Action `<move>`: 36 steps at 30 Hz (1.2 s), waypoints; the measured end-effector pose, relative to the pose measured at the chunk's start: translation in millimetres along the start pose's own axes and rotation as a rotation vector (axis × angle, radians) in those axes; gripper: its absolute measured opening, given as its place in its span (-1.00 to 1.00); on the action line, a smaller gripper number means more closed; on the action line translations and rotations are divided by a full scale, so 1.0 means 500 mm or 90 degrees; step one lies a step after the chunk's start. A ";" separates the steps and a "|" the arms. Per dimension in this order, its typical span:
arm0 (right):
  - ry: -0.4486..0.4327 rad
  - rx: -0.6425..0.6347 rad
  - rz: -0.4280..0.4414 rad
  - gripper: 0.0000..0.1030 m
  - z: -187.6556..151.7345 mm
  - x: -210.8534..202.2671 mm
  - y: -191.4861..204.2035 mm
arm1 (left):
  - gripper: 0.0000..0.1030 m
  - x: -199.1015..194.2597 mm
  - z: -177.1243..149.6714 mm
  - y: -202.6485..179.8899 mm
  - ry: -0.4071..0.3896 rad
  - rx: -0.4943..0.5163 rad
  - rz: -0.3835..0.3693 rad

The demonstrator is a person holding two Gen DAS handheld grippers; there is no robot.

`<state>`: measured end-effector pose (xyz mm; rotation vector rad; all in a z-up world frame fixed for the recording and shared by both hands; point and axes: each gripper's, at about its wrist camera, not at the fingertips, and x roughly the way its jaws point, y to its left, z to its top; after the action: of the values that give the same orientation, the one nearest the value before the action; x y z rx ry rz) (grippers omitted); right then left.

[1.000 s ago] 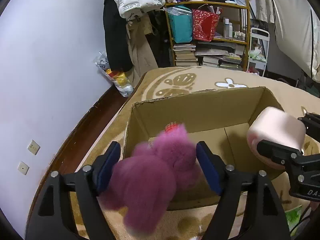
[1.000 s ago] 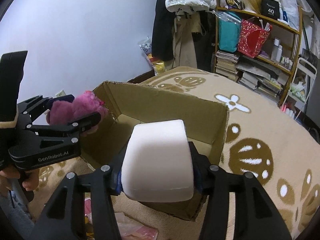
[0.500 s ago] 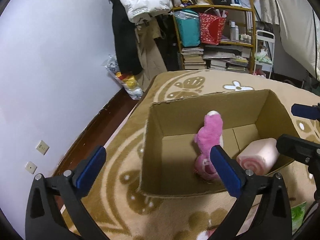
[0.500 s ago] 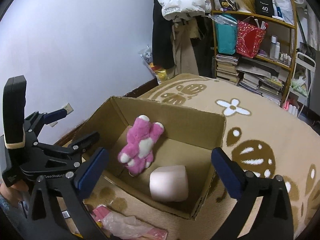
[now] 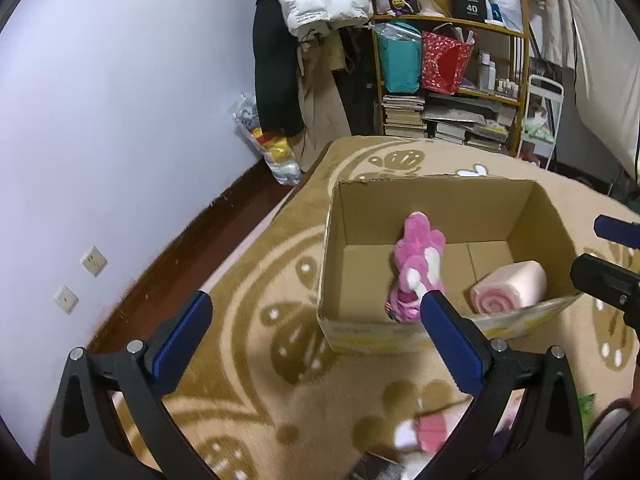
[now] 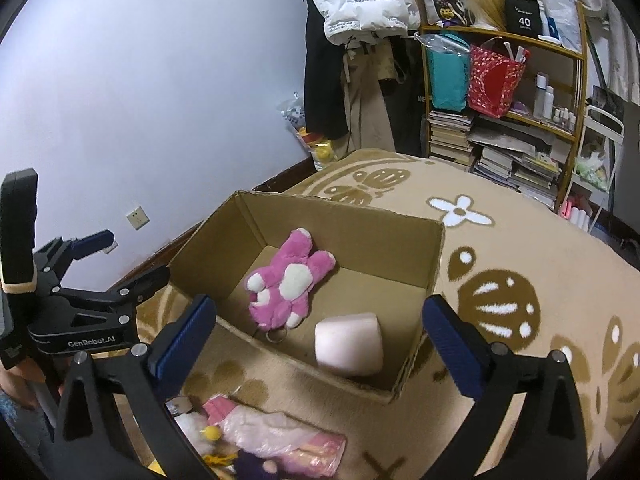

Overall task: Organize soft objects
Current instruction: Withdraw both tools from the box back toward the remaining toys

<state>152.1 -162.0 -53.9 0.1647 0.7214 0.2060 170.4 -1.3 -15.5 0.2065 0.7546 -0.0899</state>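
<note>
Both hand-held grippers, left [image 5: 316, 320] and right [image 6: 320, 320], stand open and empty. The lower-left toys [image 6: 276, 444] look soft and light; take them at the middle.

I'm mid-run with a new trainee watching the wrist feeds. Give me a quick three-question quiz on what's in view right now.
1. True or false: the left gripper is clamped on the pink plush toy.
2. Multiple choice: where does the pink swirl-roll cushion lie? A) on the carpet beside the box B) inside the cardboard box C) between the pads of the right gripper
3. Fill in: on the carpet at the near side of the box lies a pile of more soft items, one wrapped in clear ____.

Key: 1 false, both grippers stand open and empty, and the toy lies in the box. 2 B. 3 plastic.
</note>
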 end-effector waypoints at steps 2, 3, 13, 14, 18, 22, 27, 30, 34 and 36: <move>-0.005 0.004 -0.002 1.00 -0.001 -0.016 0.004 | 0.99 -0.013 -0.007 -0.001 0.005 -0.005 -0.004; -0.006 0.007 0.000 1.00 -0.001 -0.023 0.005 | 0.99 -0.019 -0.010 -0.001 0.005 -0.006 -0.002; -0.021 0.008 0.010 1.00 -0.024 -0.102 0.023 | 0.99 -0.072 -0.052 0.009 0.035 -0.028 -0.020; -0.020 0.010 0.010 1.00 -0.031 -0.109 0.026 | 0.99 -0.075 -0.055 0.011 0.037 -0.031 -0.023; -0.014 0.012 0.008 1.00 -0.057 -0.129 0.035 | 0.99 -0.094 -0.074 0.010 0.048 -0.033 -0.027; -0.009 0.002 -0.003 1.00 -0.076 -0.144 0.047 | 0.99 -0.110 -0.098 0.005 0.060 -0.026 -0.028; 0.007 0.012 0.001 1.00 -0.109 -0.157 0.056 | 0.99 -0.122 -0.119 0.003 0.075 -0.027 -0.031; 0.017 0.015 0.001 1.00 -0.123 -0.157 0.063 | 0.99 -0.125 -0.127 0.008 0.078 -0.031 -0.032; 0.021 0.023 -0.002 1.00 -0.135 -0.155 0.071 | 0.99 -0.119 -0.138 0.008 0.090 -0.031 -0.025; 0.025 0.037 0.002 1.00 -0.143 -0.148 0.074 | 0.99 -0.113 -0.143 0.010 0.099 -0.036 -0.023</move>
<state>45.1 -138.4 -51.6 0.2176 0.7673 0.1915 82.2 19.6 -26.7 0.1478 0.9152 -0.0869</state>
